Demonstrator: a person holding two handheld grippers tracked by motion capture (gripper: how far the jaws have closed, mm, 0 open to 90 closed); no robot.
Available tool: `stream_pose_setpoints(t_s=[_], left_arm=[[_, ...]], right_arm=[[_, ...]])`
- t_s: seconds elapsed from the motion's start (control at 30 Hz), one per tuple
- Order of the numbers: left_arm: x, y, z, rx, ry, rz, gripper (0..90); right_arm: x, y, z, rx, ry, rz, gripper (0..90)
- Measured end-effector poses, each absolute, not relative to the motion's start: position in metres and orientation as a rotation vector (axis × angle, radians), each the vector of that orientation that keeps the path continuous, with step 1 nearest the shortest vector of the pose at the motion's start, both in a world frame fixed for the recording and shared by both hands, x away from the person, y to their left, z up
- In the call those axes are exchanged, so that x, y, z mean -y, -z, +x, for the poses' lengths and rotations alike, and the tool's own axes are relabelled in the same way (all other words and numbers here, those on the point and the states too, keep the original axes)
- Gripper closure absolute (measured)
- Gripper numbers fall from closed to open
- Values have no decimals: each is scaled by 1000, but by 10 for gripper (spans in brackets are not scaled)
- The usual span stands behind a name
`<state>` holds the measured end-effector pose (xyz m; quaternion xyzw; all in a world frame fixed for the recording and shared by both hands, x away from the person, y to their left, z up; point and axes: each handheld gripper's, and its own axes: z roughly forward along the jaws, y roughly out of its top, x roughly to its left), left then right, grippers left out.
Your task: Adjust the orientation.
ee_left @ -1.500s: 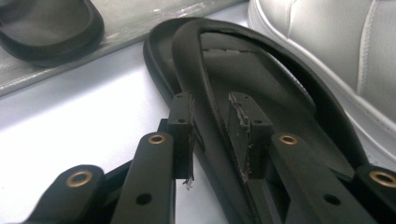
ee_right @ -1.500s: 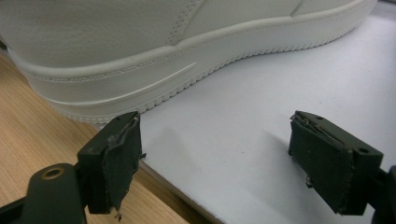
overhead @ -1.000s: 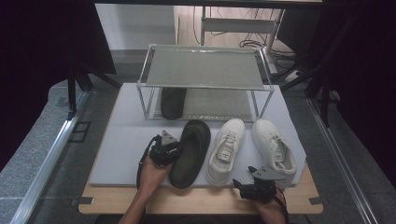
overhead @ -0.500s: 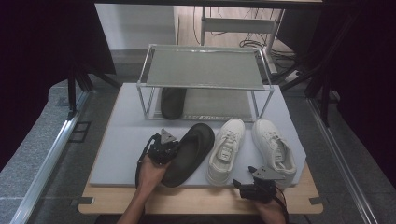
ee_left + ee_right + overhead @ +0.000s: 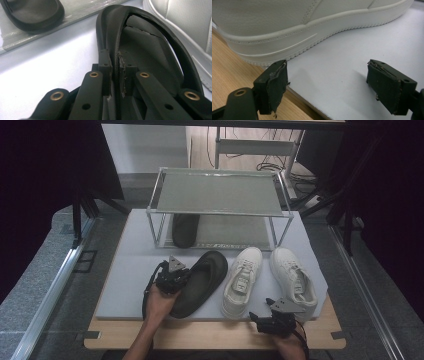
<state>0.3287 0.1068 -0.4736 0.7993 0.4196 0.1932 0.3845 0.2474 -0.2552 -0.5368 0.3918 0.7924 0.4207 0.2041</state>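
A black slipper (image 5: 200, 282) lies slanted on the grey mat (image 5: 125, 285), its toe near the left white sneaker (image 5: 242, 280). My left gripper (image 5: 172, 277) is shut on the slipper's near side wall. In the left gripper view the jaws have just closed, and both pads pinch that thin rim (image 5: 114, 56) of the slipper (image 5: 150, 57). My right gripper (image 5: 275, 317) rests at the table's front edge, open, just below the right white sneaker (image 5: 295, 277). In the right gripper view its jaws (image 5: 327, 75) stand wide apart with bare mat between them, beside the sneaker's sole (image 5: 287, 25).
A two-level metal rack (image 5: 220, 192) stands at the back of the mat. A second black slipper (image 5: 185, 230) sits on its lower shelf, also seen in the left gripper view (image 5: 30, 12). The wooden table edge (image 5: 200, 337) runs along the front.
The black slipper has swung so its toe points further right, toward the white sneaker. The left gripper has clamped onto its rim. The right gripper has stayed still.
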Motion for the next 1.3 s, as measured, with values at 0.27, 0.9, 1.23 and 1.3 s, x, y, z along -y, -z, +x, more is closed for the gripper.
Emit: stream_pose_setpoints(t_s=[0.27,0.9,1.23,1.3], left_arm=[[-108,462,334,-1061,-525,2000,823],[-101,467,381,-1140,-565,1916,822],[-94,473,404,-1213,-590,1875,821],[-91,474,409,-1224,-590,1871,821]], right_arm=[[255,537,247,-2210,-1175,1093,175],[255,537,248,-2208,-1179,1090,175],[255,537,248,-2209,-1180,1090,175],[256,537,248,-2209,-1181,1090,175]])
